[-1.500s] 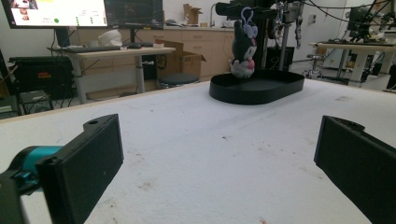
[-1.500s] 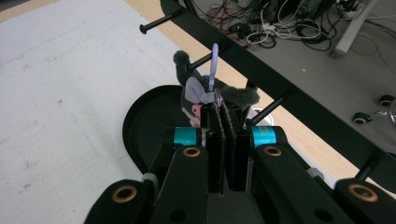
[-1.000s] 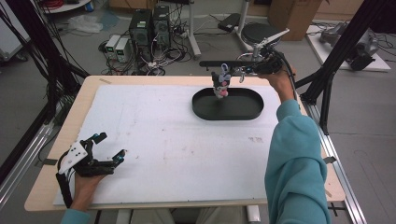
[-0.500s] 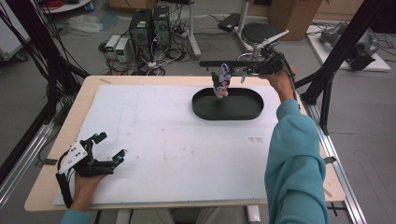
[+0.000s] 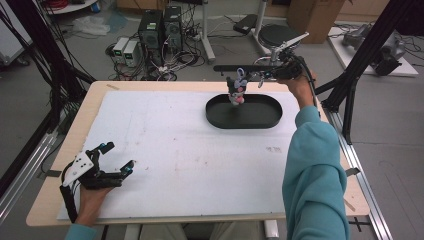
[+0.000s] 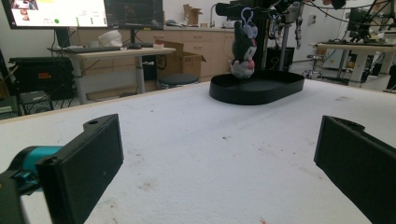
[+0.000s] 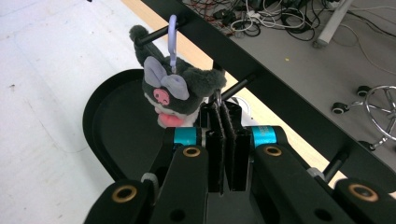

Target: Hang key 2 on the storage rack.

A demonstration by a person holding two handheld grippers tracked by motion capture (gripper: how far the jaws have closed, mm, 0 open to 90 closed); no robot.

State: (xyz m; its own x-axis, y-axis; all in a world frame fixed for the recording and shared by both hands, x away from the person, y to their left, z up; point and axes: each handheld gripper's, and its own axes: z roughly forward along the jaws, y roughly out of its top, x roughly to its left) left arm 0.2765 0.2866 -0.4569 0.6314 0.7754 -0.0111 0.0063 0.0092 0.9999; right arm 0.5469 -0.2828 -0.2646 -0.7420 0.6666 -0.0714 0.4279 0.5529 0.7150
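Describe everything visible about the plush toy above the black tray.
The plush toy is a small, soft, dark grey character with lilac ears, a pink nose and a pale belly. It hangs upright from a lilac loop hooked over a black rod, just above the black tray. The shut right tool sits right beside it; contact is unclear.

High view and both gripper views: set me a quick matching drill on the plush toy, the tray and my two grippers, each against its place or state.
1. plush toy
2. black tray
3. left gripper
4. right gripper

A. lies on the white table top, far right
B. jaws shut, close by the toy
C. hangs by a lilac loop from a peg
D. jaws wide apart, near left corner

Pairs: 1-C, 2-A, 3-D, 4-B
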